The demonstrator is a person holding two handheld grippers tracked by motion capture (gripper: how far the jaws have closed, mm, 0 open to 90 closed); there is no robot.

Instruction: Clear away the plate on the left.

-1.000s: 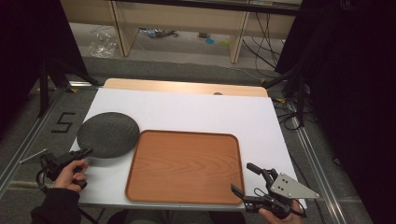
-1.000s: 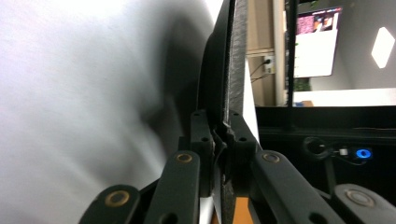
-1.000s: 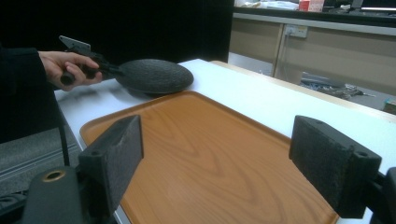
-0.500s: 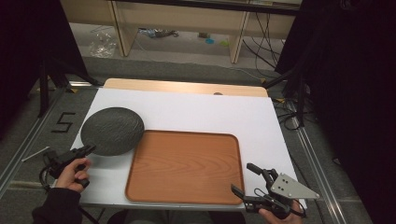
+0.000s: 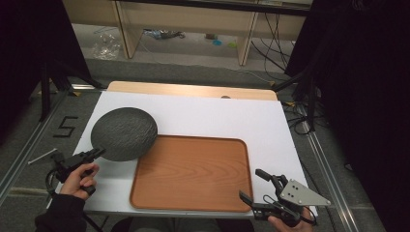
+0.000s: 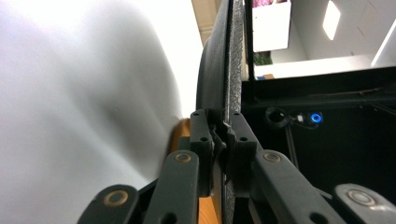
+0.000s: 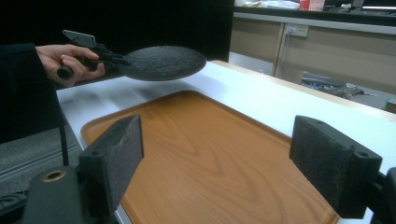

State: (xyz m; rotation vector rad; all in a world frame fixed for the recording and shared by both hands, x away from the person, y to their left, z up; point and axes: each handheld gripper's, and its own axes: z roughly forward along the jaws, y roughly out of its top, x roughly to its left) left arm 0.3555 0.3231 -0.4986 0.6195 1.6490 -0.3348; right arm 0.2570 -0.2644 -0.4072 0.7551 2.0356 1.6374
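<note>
The left gripper (image 5: pixel 96 153) was clenched on the rim of a round dark plate (image 5: pixel 124 133), holding it lifted off the white table (image 5: pixel 217 116) with its far edge just over the near-left corner of the wooden tray (image 5: pixel 193 174); in the right gripper view the plate (image 7: pixel 163 61) hung clear above the table, roughly level, with the tray (image 7: pixel 210 154) below and beside it. The step in hand looked like carrying the plate across to set it on the tray. The next move would call for bringing it farther over the tray's middle, keeping it level, and lowering it inside the raised lip before letting go. The plate seemed matte, charcoal grey, with a rough rippled surface and a thin rim; the tray was smooth, reddish wood grain, rectangular with rounded corners. The right gripper (image 5: pixel 261 186) waited off the tray's near-right corner with its jaws released and nothing between them
</note>
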